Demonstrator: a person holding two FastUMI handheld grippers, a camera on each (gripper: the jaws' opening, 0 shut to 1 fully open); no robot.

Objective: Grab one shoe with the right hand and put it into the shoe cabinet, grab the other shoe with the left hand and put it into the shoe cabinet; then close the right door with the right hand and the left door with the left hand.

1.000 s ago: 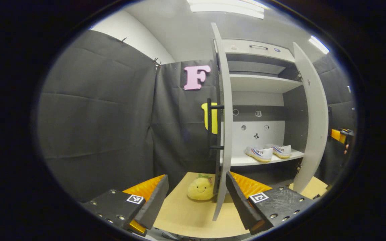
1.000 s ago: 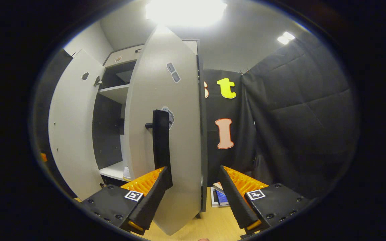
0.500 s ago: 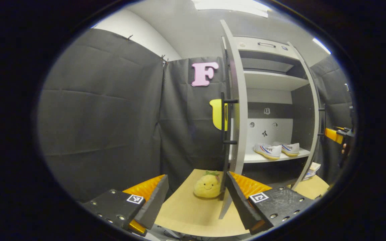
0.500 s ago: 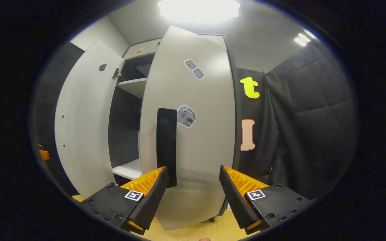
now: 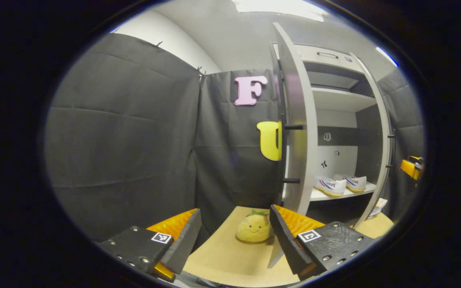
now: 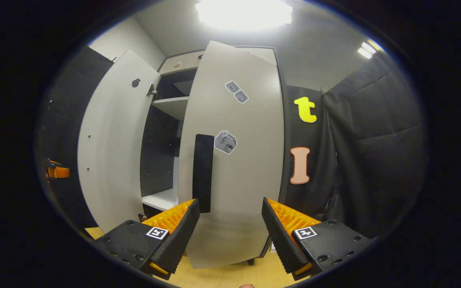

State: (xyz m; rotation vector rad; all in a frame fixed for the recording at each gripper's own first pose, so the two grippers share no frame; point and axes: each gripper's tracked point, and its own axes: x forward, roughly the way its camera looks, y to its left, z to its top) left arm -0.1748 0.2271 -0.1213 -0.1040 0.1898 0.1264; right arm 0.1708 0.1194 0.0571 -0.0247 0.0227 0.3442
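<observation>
In the left gripper view, two white shoes sit side by side on the cabinet's lower shelf. The left door stands wide, seen almost edge-on, its black handle just above my open left gripper. The right gripper shows far right, beyond the right door. In the right gripper view, the right door's outer face and black handle stand close ahead of my open right gripper, nothing between its fingers. The left door's inner face is at left.
A yellow plush toy lies on the wooden floor by the foot of the left door. A booklet lies on the floor at the cabinet's right. Black cloth walls close in both sides. The left gripper shows beyond the left door.
The right door has swung toward the cabinet, its face now turned more squarely to the right gripper. The left gripper has shifted left, outside the left door. Both grippers stay open.
</observation>
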